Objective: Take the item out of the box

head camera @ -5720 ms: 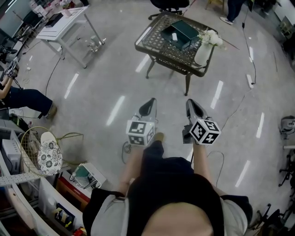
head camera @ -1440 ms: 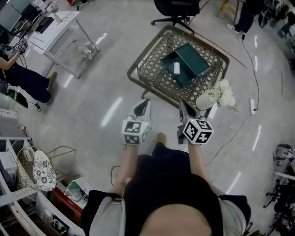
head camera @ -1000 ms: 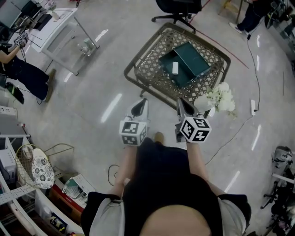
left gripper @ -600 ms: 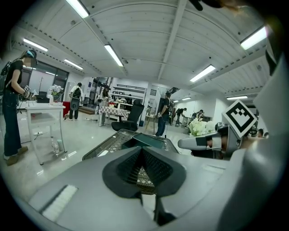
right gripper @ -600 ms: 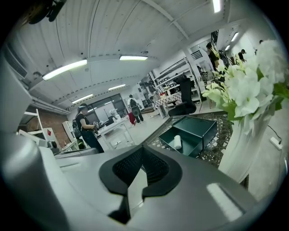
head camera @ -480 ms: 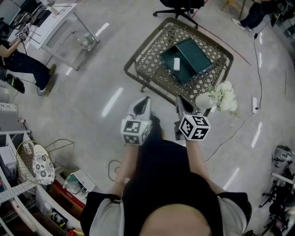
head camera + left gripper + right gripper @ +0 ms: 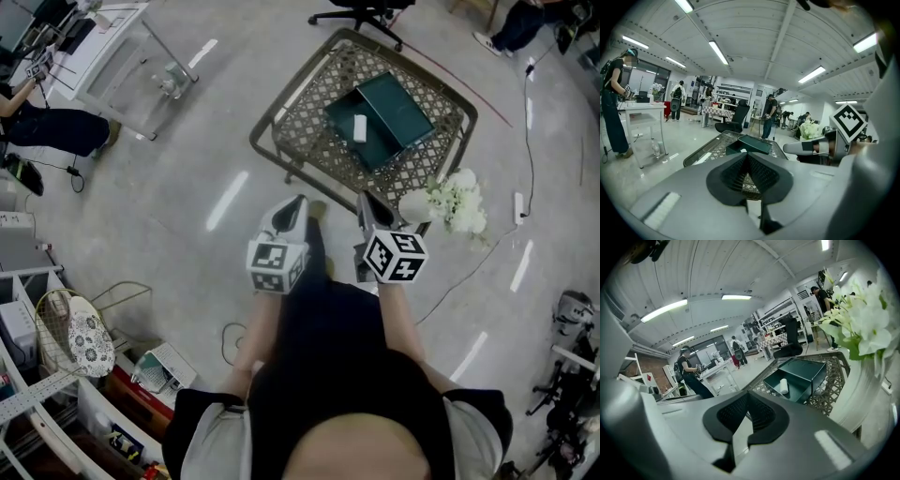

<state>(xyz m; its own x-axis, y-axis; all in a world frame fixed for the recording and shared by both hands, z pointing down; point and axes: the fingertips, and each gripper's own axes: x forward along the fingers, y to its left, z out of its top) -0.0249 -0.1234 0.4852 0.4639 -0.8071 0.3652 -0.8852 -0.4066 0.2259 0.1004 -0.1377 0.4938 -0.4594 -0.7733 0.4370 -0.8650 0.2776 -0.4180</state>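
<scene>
Closer now, the counter [image 7: 305,127] sits just ahead of the left tongs [image 7: 298,201] and right tongs [image 7: 365,199] in the head view. The white item [image 7: 359,127] lies in the green box [image 7: 394,105] on it. Both arms reach forward, side by side. The left gripper view also shows the right tongs; its own tongs are clenched, empty. In the right gripper view the flowers [image 7: 862,319] look big, and the tongs are clenched, empty.

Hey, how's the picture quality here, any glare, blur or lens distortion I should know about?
Head view: white glare streaks on the floor, edges bowed. Left gripper view: heavy fisheye, black corners. Right gripper view: flowers overexposed and soft; green box sharp.
</scene>
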